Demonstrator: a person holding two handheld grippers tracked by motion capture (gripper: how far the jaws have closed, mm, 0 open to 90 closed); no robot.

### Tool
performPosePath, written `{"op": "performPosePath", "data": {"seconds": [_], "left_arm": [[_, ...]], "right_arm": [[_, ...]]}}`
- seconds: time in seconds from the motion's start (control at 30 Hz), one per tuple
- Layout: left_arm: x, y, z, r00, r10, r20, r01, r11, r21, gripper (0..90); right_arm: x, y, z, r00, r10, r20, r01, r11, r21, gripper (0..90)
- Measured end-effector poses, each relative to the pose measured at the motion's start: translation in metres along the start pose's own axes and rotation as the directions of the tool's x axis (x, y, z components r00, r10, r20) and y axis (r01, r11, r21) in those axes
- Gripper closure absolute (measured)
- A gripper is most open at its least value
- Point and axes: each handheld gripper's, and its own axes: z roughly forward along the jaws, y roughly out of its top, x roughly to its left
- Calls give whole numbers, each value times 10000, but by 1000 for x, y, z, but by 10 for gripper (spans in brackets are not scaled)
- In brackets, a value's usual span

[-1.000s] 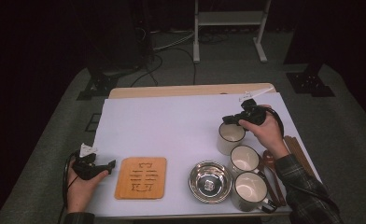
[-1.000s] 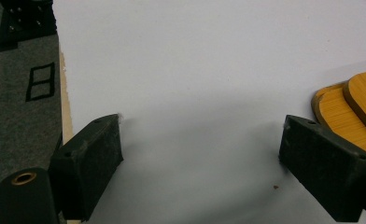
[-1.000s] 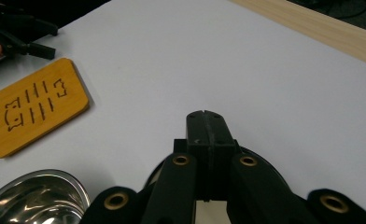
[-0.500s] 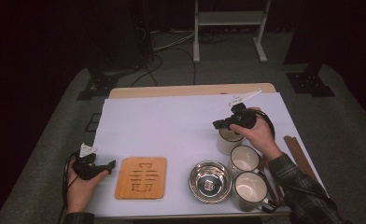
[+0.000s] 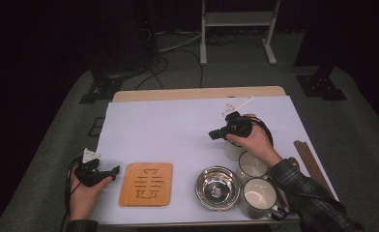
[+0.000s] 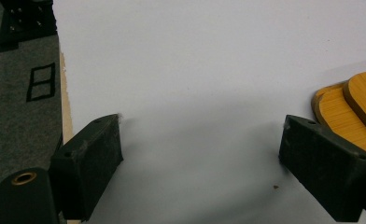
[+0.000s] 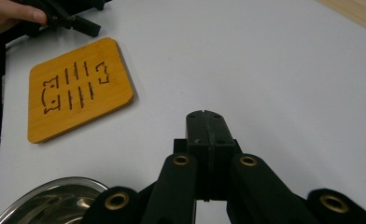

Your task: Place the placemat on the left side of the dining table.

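Observation:
My right gripper [image 5: 212,135] hovers over the white table sheet right of centre, pointing left, jaws shut with nothing between them [image 7: 204,125]. Just behind its hand stands a white mug [image 5: 233,152], partly hidden by the hand. My left gripper [image 5: 113,170] rests at the near left corner with its jaws open [image 6: 200,158] over bare sheet. Its right fingertip [image 6: 321,158] lies close beside a square bamboo trivet [image 5: 145,183] with cut-out slots [image 7: 76,88].
A steel bowl [image 5: 218,187] sits near the front edge, right of the trivet. Two more white mugs [image 5: 253,165] [image 5: 260,197] stand beside it. Wooden sticks [image 5: 311,162] lie along the right table edge. The sheet [image 5: 178,125] is bare at the back.
My right hand has moved left and slightly nearer, off the farthest mug toward the table's middle, jaws still shut. The left hand has stayed put.

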Motion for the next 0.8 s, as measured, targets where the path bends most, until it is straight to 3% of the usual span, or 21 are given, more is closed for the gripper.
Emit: {"op": "performPosePath", "data": {"seconds": [0.4, 0.8], "left_arm": [[0, 0, 0, 10000, 8, -4, -8, 10000, -2, 119], [0, 0, 0, 10000, 2, -2, -2, 10000, -4, 119]], "right_arm": [[18, 11, 25, 9971, -457, -612, 475, 9985, 268, 895], [31, 20, 43, 9918, -869, -935, 916, 9947, 470, 896]]}}
